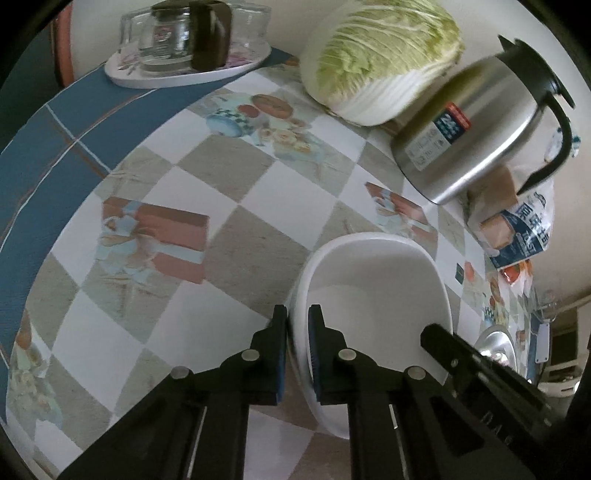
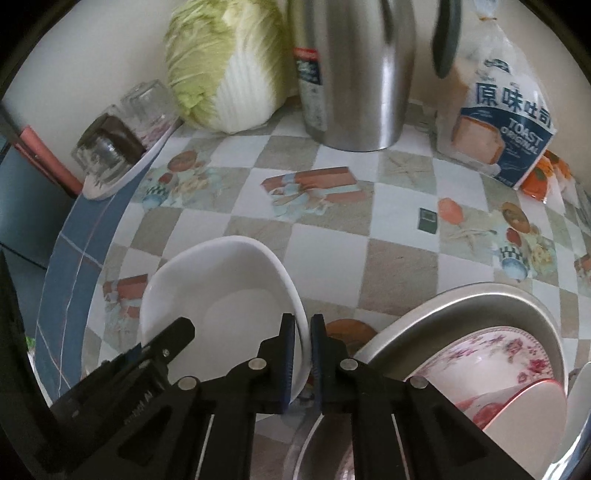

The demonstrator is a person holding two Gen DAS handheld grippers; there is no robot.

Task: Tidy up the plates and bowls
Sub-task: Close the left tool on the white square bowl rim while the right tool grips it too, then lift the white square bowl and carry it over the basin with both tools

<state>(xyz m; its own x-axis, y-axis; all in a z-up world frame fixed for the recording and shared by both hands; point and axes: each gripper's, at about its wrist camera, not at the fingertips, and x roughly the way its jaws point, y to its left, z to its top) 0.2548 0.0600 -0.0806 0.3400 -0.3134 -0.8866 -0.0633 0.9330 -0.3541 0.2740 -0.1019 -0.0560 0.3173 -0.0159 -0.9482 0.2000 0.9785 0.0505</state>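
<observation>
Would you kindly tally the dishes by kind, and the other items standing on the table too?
White bowl, with the left gripper and the right gripper each shut on its rim: 1
Floral bowl: 1
Metal basin: 1
Floral tray: 1
Glass cups: 2 at least
Cabbage: 1
Steel kettle: 1
Toast bag: 1
Total: 9

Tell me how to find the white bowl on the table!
Look at the checkered tablecloth, in front of the tall steel jug. The plain white ceramic bowl sits left of the metal pan. Unlike the flowery dishes, it has no pattern.
</observation>
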